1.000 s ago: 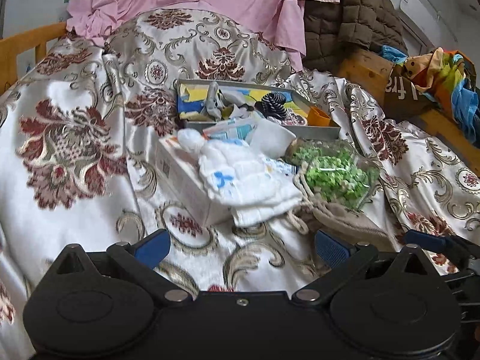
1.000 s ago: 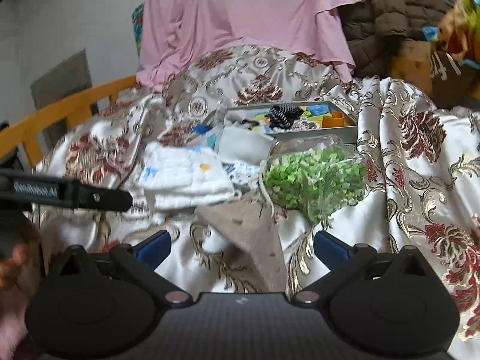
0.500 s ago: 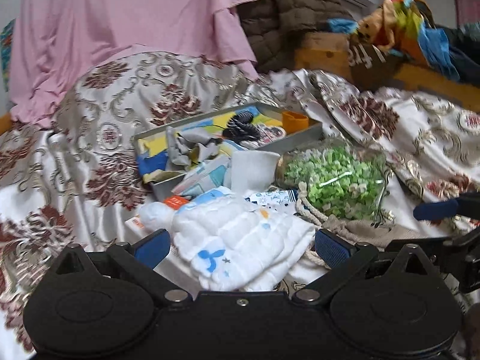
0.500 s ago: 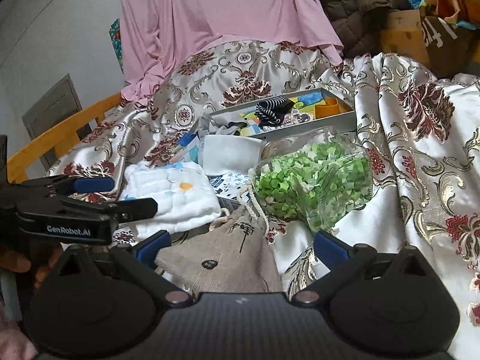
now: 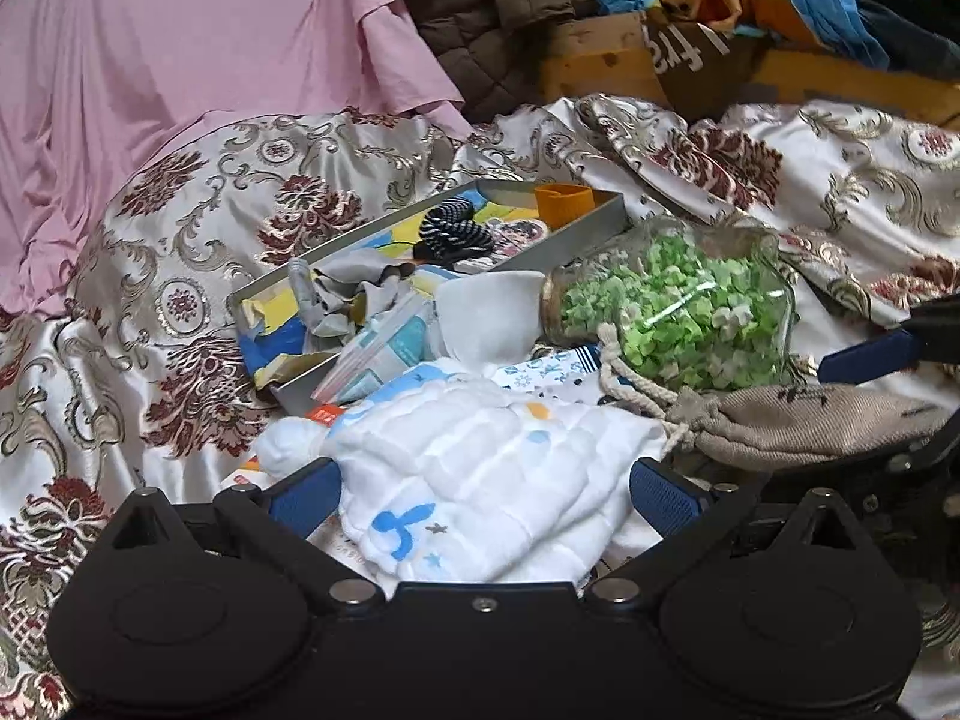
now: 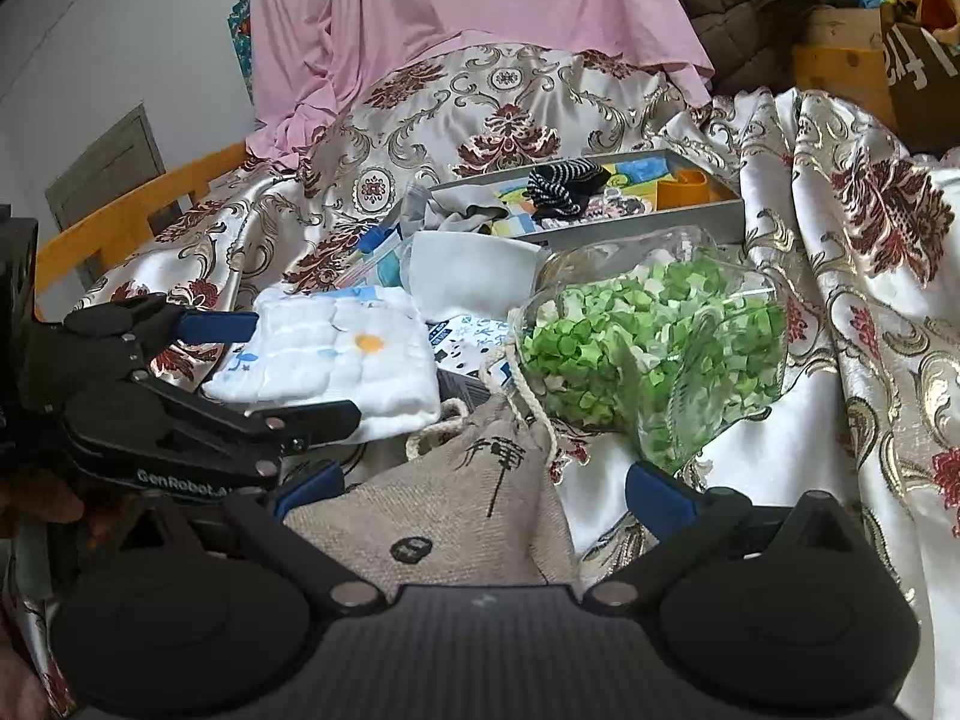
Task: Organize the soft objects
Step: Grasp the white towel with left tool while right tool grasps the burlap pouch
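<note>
The left gripper (image 5: 483, 489) spreads wide at the bottom of its own view, one blue pad on each side of a folded white quilted cloth (image 5: 480, 480), gripping nothing; whether the pads touch the fabric cannot be told. The cloth is puffy, stitched in squares, printed with small blue and orange shapes, and lies at lower centre on the patterned satin bedspread (image 5: 180, 276). To its right is a beige drawstring bag (image 5: 798, 426), and above that a clear container (image 5: 678, 312) of green pieces lying on its side. A grey tray (image 5: 576, 240) of small fabric items sits at upper centre. The right wrist view alone shows the bag's printed face (image 6: 468, 516) filling lower centre between the fingers of the right gripper (image 6: 483, 489), which is also wide open and holds nothing. It also shows the left gripper (image 6: 288, 369) from the side at left, flanking the white cloth (image 6: 336, 360), and an orange wooden rail (image 6: 126, 216) at upper left.
</note>
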### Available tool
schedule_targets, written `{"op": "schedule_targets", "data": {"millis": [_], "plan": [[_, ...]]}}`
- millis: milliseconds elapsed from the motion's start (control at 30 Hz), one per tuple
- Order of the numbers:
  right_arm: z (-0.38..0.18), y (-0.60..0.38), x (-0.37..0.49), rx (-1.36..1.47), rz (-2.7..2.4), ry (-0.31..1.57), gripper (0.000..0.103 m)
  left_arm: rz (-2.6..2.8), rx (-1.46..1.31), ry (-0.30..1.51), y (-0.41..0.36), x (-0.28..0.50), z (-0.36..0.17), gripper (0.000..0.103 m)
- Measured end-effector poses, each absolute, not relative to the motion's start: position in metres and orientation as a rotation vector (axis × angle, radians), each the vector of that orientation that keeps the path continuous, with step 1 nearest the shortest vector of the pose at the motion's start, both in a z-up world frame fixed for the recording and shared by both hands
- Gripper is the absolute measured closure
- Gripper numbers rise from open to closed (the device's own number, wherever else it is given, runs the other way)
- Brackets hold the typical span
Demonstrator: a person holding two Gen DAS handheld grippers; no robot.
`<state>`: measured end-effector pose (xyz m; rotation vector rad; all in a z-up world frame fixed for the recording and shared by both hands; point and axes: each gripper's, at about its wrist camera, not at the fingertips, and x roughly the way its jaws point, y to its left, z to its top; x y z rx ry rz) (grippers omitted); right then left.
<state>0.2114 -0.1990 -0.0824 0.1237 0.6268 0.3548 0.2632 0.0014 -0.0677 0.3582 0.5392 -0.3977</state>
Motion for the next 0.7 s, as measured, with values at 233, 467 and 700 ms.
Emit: {"op": "schedule_targets", "data": {"millis": [233,467,700], "plan": [[-0.088,-0.203,0.218,0.173,0.347,0.687,0.010,-0.407,0.416,0.541,-0.005,0.265,-0.076,0.006],[-0.092,-0.206,0.221,0.201,0.329,0.726,0.030,-0.399,0.409,0.543,-0.003,0.267,-0.078,0.013],[-0.094,-0.209,0.219,0.232,0.293,0.734,0.047,-0.378,0.428,0.510,-0.005,0.261,-0.079,0.028]]}}
